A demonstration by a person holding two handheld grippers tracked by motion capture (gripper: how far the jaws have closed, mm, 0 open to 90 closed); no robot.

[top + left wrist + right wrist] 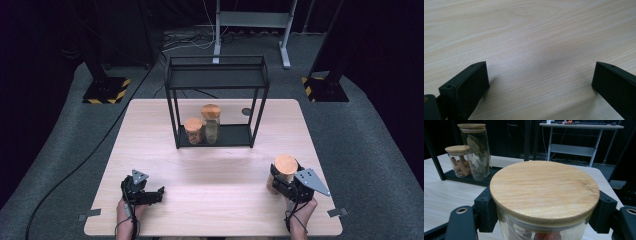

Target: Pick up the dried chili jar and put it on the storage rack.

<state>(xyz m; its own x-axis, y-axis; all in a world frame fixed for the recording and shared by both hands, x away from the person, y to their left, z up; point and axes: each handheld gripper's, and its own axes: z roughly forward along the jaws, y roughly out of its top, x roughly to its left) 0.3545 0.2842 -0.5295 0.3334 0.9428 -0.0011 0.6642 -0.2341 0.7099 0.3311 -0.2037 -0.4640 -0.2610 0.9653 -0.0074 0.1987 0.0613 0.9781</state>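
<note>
3 wooden-lidded jars (286, 167), 1 black rack (217, 75), 2 grippers (145, 192).

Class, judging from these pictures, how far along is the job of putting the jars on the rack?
Done: two jars stand on the rack's bottom shelf. In hand: the right gripper is clamped on a third jar on the table. Left: carry it to the rack. The left gripper is open.
</note>
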